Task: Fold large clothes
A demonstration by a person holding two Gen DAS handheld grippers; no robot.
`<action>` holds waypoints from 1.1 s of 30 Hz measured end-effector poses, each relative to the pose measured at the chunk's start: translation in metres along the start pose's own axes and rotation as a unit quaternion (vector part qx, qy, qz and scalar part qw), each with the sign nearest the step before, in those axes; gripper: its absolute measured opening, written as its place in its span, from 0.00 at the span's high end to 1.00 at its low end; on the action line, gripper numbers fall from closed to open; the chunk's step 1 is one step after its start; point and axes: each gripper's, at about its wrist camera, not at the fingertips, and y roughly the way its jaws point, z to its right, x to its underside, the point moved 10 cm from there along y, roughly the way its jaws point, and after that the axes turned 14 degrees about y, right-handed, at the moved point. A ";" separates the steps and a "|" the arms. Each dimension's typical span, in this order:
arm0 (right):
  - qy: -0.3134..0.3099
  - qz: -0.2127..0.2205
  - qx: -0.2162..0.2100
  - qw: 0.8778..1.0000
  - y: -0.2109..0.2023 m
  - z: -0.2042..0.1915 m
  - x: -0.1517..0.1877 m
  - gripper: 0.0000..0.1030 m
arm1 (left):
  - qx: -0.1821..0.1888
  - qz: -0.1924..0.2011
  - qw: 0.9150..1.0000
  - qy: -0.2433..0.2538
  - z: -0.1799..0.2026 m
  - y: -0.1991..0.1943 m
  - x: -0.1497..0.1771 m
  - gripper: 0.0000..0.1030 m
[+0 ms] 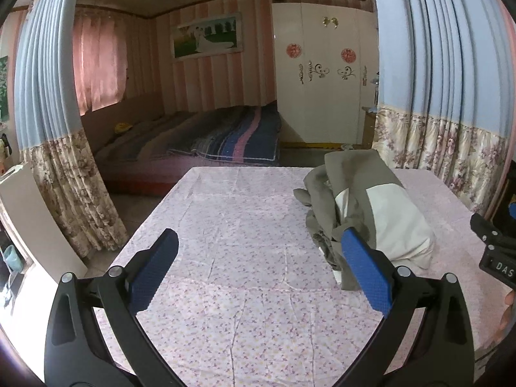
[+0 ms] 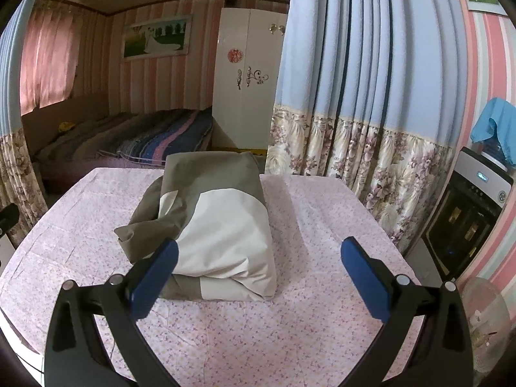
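Both grippers — left gripper [image 1: 259,245], right gripper [image 2: 259,251] — wide open, empty, near bundled garment [image 2: 222,225].

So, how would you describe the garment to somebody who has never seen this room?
Find the table with the pink flowered cloth before the blue curtains. On it lies one bundled garment, nearer its far end. It is olive-grey with a cream-white panel, the only unpatterned thing there.

Grey-and-cream garment [image 2: 213,213] on pink floral-print sheet [image 2: 322,225]; blue fingers [image 2: 154,274].

Left tool [image 1: 259,267] open above tablecloth [image 1: 225,225]; garment [image 1: 364,206] right.
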 end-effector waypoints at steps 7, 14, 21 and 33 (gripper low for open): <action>-0.002 0.002 0.004 1.000 0.001 0.000 0.000 0.02 | -0.005 0.003 1.000 -0.001 -0.005 -0.001 0.000 0.03; -0.003 0.001 0.008 1.000 0.004 0.003 -0.001 0.02 | 0.007 -0.001 1.000 0.007 0.001 0.003 0.000 0.03; -0.001 -0.004 0.011 1.000 0.009 0.004 0.003 0.02 | 0.017 -0.003 1.000 0.023 0.013 0.002 0.002 0.03; 0.001 -0.005 0.011 1.000 0.011 0.003 0.004 0.02 | 0.023 -0.004 0.999 0.024 0.017 0.001 0.003 0.03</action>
